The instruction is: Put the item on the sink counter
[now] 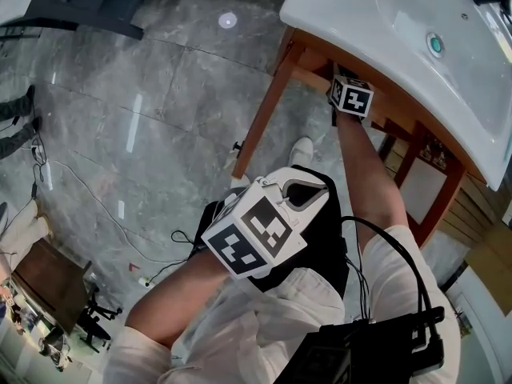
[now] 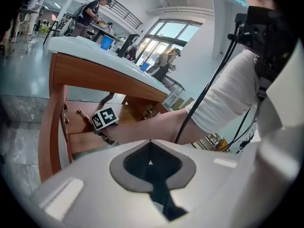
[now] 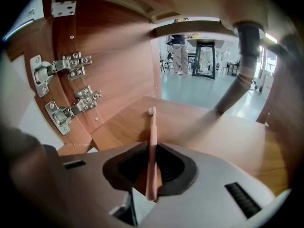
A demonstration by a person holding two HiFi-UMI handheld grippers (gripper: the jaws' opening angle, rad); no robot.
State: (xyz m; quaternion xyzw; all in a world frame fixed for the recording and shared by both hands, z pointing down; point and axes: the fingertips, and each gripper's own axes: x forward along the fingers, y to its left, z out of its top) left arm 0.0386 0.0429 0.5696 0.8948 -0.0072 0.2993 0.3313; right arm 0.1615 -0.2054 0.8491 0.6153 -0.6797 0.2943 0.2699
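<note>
A pink toothbrush (image 3: 152, 146) stands up between the jaws of my right gripper (image 3: 152, 164), its white head (image 3: 151, 111) pointing away over the wooden shelf (image 3: 213, 132) inside the cabinet. The jaws are shut on its handle. From the head view only this gripper's marker cube (image 1: 352, 96) shows, tucked under the white sink counter (image 1: 360, 22). My left gripper (image 1: 306, 192) hangs low by my lap, shut, with nothing in it. Its closed jaws (image 2: 151, 163) point toward the cabinet and my right forearm.
A grey drain pipe (image 3: 240, 80) runs down at the right inside the cabinet, and two metal hinges (image 3: 71, 63) sit on the left wall. The basin drain (image 1: 434, 45) lies in the counter. A wooden leg (image 1: 268, 102) stands left of my right arm. Cables (image 1: 96, 198) trail on the floor.
</note>
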